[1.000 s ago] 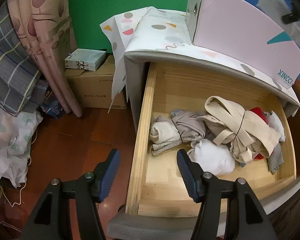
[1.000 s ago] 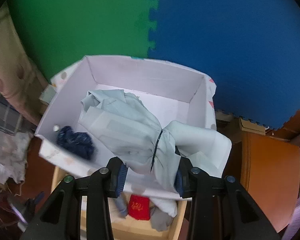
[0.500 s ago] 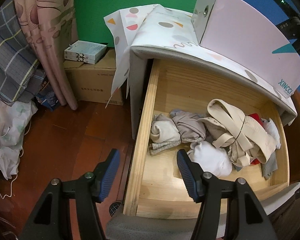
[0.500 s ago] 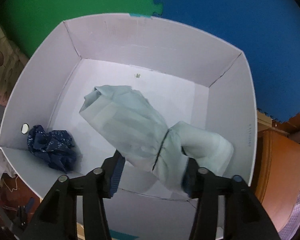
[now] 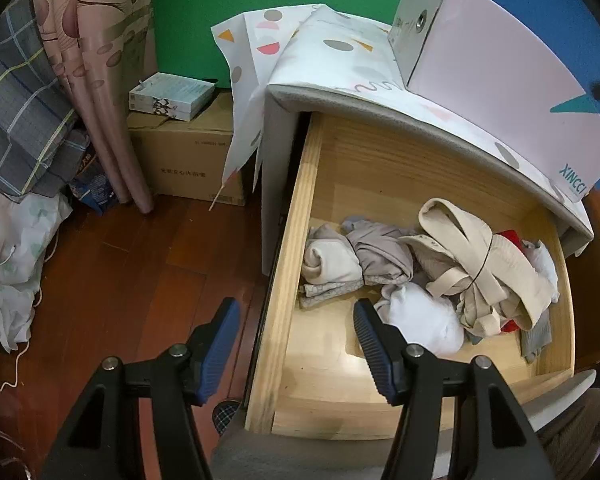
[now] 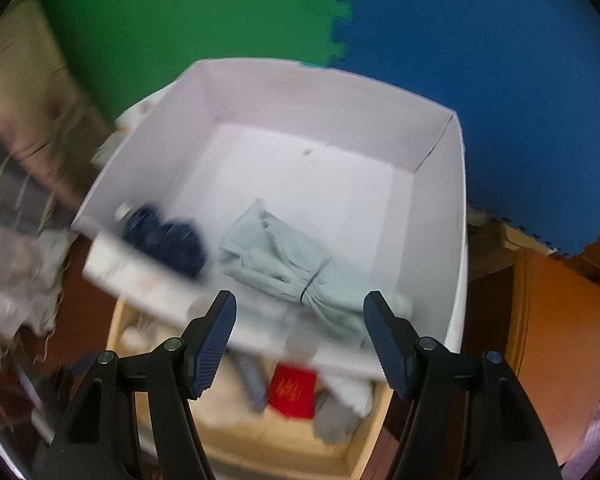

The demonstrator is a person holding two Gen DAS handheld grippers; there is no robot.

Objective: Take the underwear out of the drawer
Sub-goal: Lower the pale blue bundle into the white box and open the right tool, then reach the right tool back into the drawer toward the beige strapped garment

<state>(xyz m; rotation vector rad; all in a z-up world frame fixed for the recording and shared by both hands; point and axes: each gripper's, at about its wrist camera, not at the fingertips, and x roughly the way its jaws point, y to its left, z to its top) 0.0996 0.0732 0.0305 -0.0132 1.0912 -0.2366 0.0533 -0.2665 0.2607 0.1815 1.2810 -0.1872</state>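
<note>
Pale green underwear (image 6: 288, 264) lay bundled in the white box (image 6: 456, 240), just beyond the right gripper (image 6: 300, 336), whose fingers (image 6: 214, 336) were opening with nothing pinched between them. Some dark blue cloth (image 6: 164, 240) sat off past the left finger. Beige and white clothes (image 5: 440, 272) were piled in the wooden drawer (image 5: 292, 264), beyond the left gripper (image 5: 296, 346). Its fingers were spread and empty, the drawer's side rail running between them.

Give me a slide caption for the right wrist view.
Right gripper opening above the white box, pale green underwear released inside beside a dark blue piece.
</note>
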